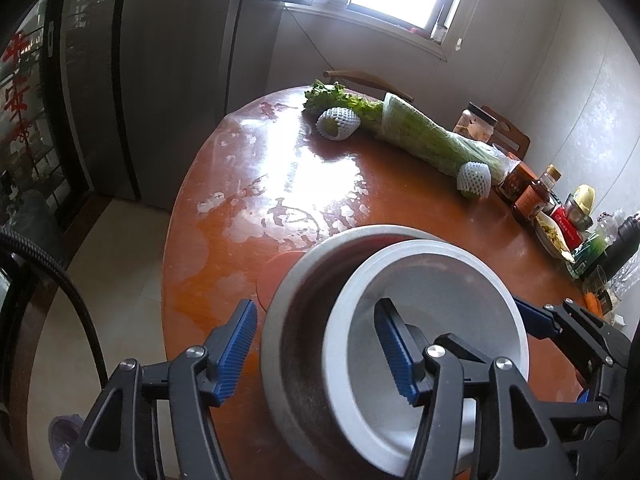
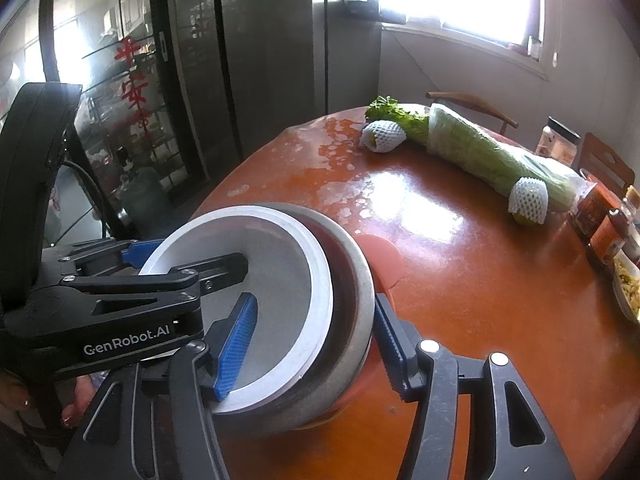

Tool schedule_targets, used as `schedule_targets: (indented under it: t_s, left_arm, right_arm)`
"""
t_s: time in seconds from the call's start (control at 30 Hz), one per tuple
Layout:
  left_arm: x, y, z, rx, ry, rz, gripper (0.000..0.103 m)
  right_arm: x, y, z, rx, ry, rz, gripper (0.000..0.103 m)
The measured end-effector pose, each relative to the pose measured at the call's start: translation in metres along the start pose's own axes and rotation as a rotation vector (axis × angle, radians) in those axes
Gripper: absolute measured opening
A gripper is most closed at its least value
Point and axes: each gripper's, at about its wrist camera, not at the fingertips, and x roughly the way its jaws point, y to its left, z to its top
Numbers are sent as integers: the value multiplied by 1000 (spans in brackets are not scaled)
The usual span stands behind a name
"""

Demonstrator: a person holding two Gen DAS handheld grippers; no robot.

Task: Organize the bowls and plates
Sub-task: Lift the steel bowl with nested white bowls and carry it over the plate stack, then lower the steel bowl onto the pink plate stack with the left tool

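Observation:
A white bowl (image 1: 436, 280) sits nested, off-centre, in a larger grey bowl (image 1: 280, 320) with a dark inside, near the front edge of the round table (image 1: 248, 184). A flat orange disc (image 1: 274, 276) shows under them. My left gripper (image 1: 316, 308) is open and straddles the left walls of both bowls: one pad is outside the grey bowl, the other inside the white bowl, neither pressing. My right gripper (image 2: 315, 300) is open too and straddles the right walls of the white bowl (image 2: 280, 256) and the grey bowl (image 2: 356, 280) the same way.
A long bunch of celery in plastic (image 1: 424, 136) and two fruits in white foam nets (image 1: 338, 122) lie at the far side. Jars, bottles and a dish of food (image 1: 548, 208) crowd the right edge. Chairs stand behind the table, a fridge (image 1: 160, 80) to the left.

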Motion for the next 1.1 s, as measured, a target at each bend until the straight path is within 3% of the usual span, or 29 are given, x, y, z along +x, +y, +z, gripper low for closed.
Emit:
schedule_targets:
  t_s: [0.8,1.1]
  left_arm:
    - [-17,11,-1,-16,-27,40,64]
    - [-16,18,-4,-33,-17,37,73]
  right_arm:
    - [-24,-13,2,55,-61,-11,73]
    - [-21,-18,-5,81,-35,-9,74]
